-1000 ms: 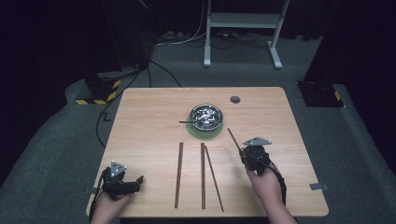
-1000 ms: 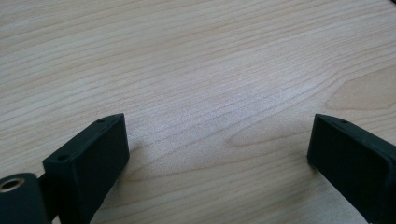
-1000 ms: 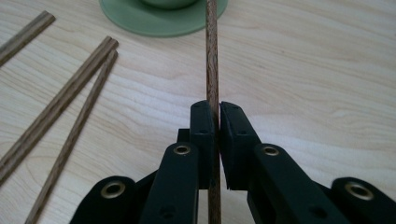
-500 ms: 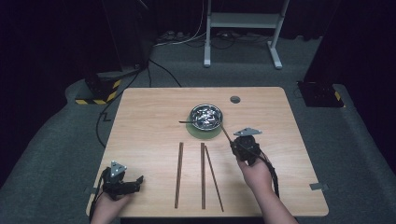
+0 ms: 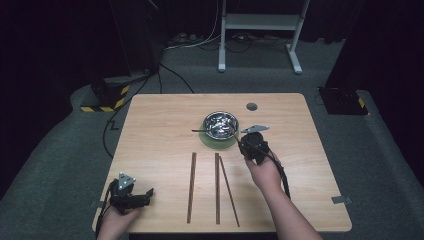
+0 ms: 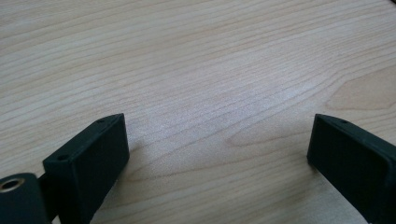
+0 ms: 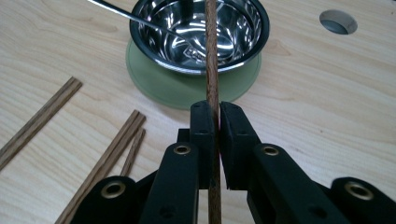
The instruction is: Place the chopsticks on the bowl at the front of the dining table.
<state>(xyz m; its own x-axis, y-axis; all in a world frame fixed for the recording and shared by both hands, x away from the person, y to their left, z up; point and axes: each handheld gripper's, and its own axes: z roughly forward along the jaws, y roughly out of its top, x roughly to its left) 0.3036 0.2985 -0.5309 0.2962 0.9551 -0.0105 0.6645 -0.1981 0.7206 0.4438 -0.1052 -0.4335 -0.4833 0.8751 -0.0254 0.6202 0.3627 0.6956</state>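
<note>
A steel bowl (image 5: 220,124) (image 7: 198,32) rests on a green coaster (image 5: 218,143) (image 7: 159,83) at the table's middle, with a thin metal utensil (image 5: 199,131) (image 7: 122,14) lying in it and sticking out to the left. My right gripper (image 5: 242,141) (image 7: 215,112) is shut on a brown wooden chopstick (image 5: 235,133) (image 7: 211,56), whose far end reaches over the bowl. Three more chopsticks (image 5: 191,186) (image 5: 217,187) (image 5: 228,184) lie on the wood in front of the bowl. My left gripper (image 5: 146,193) (image 6: 219,149) rests at the near left corner, open, with bare wood between its jaws.
The wooden table (image 5: 160,125) has a round hole (image 5: 251,106) (image 7: 338,21) behind the bowl to the right. Beyond the table stand a white frame (image 5: 257,22) on grey carpet and a black box with yellow stripes (image 5: 102,97), with cables on the floor.
My right gripper has carried the chopstick leftward and away from the person, bringing its tip over the bowl. The left gripper has stayed put.
</note>
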